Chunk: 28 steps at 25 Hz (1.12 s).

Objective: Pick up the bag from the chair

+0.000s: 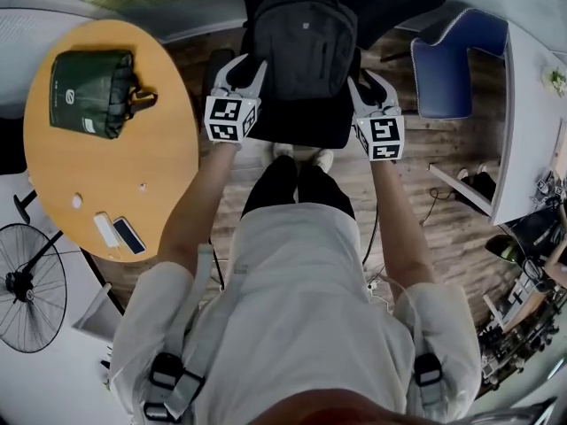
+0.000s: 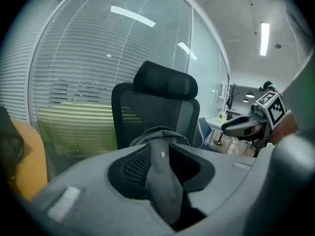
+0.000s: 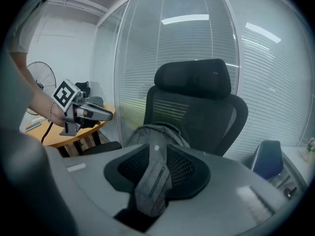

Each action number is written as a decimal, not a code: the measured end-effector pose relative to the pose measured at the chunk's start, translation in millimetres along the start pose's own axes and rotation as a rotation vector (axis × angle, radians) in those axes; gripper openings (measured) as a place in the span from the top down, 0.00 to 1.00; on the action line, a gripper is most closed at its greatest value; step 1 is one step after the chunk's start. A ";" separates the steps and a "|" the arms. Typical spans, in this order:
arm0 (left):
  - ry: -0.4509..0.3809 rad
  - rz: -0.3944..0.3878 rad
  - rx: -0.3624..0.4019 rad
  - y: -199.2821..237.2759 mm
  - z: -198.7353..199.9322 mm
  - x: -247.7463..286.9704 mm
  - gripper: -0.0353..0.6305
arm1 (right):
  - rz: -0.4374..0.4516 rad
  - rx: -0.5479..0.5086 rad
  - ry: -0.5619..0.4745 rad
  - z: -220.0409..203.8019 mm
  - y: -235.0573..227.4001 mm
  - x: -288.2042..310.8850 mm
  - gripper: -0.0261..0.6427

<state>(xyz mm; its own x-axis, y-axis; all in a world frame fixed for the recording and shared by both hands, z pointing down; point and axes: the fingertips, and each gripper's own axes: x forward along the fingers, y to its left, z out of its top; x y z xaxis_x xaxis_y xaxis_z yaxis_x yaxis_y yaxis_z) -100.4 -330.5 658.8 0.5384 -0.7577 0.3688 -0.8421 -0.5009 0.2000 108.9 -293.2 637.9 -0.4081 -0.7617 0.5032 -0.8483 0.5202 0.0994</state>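
**Bag to be gripped from both sides**

The left gripper [image 1: 241,69] is held just beside the bag [image 1: 304,38] with its jaws apart. It should be closed only once fabric is well between the pads. The same is advised for the right gripper [image 1: 372,85], whose jaws are likewise parted. The bag, dark grey and soft-looking, is stood on the chair [image 1: 301,124], leaned against its back.

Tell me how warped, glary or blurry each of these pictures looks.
Head view: evenly lit and sharp, though the fisheye curves the white desk at its edge. Left gripper view: the blinds bow into curves, a ceiling light glares, corners go black. Right gripper view: same bowing, light streaks reflect on the glass wall, near foreground soft.
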 end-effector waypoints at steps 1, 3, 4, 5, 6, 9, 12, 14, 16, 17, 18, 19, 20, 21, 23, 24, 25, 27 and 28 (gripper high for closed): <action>0.012 0.004 -0.001 3.1 -6.4 4.9 0.77 | -0.003 0.001 0.009 -5.0 -1.8 6.9 0.79; 0.039 0.011 -0.010 9.1 -18.7 14.6 0.76 | -0.009 0.003 0.027 -15.5 -7.0 20.7 0.79; 0.053 0.013 -0.016 11.9 -24.6 19.2 0.76 | -0.012 0.001 0.036 -21.1 -10.2 27.5 0.78; 0.066 0.015 -0.023 14.7 -30.1 23.8 0.76 | -0.014 -0.002 0.045 -26.3 -13.7 34.1 0.78; 0.077 0.017 -0.030 17.7 -34.9 28.3 0.75 | -0.017 -0.004 0.055 -31.1 -17.6 40.2 0.78; 0.101 0.028 -0.042 26.4 -46.1 40.5 0.74 | -0.020 -0.005 0.080 -41.9 -28.8 54.9 0.77; 0.138 0.032 -0.052 33.7 -57.5 53.8 0.71 | -0.031 -0.001 0.106 -55.7 -41.5 68.7 0.77; 0.160 0.037 -0.055 41.5 -65.0 64.1 0.70 | -0.038 -0.001 0.134 -67.8 -49.4 80.8 0.76; 0.180 0.046 -0.057 49.6 -72.8 70.2 0.69 | -0.035 0.000 0.164 -78.9 -53.5 91.3 0.75; 0.190 0.049 -0.057 53.0 -76.9 72.3 0.69 | -0.031 0.005 0.176 -83.6 -54.6 95.8 0.74; 0.201 0.051 -0.055 55.9 -80.8 74.7 0.69 | -0.027 0.013 0.186 -87.7 -55.4 100.2 0.74; 0.214 0.054 -0.053 58.8 -84.7 77.4 0.68 | -0.023 0.025 0.194 -91.4 -56.3 104.5 0.73; 0.226 0.058 -0.053 61.4 -88.9 80.1 0.68 | -0.020 0.038 0.202 -95.0 -57.2 108.7 0.72; 0.239 0.062 -0.055 63.6 -93.1 82.7 0.67 | -0.018 0.049 0.210 -98.7 -58.2 112.6 0.72; 0.257 0.066 -0.064 66.1 -101.4 87.5 0.65 | -0.017 0.065 0.224 -106.2 -60.2 120.1 0.70; 0.263 0.065 -0.070 66.9 -105.4 89.8 0.64 | -0.018 0.071 0.232 -110.1 -61.3 123.7 0.69; 0.268 0.062 -0.077 67.5 -109.4 92.5 0.63 | -0.021 0.075 0.239 -113.8 -62.8 127.4 0.68; 0.275 0.051 -0.096 68.7 -115.6 100.4 0.61 | -0.029 0.084 0.248 -119.1 -67.8 135.4 0.67; 0.276 0.045 -0.107 69.3 -117.7 104.5 0.59 | -0.033 0.086 0.251 -120.5 -70.6 139.3 0.67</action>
<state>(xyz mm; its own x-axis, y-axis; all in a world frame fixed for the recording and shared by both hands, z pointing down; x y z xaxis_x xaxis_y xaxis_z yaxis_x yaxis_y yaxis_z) -106.4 -395.2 818.0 0.4836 -0.6285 0.6092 -0.8713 -0.4117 0.2670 152.6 -389.4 804.4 -0.2922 -0.6527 0.6990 -0.8899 0.4533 0.0514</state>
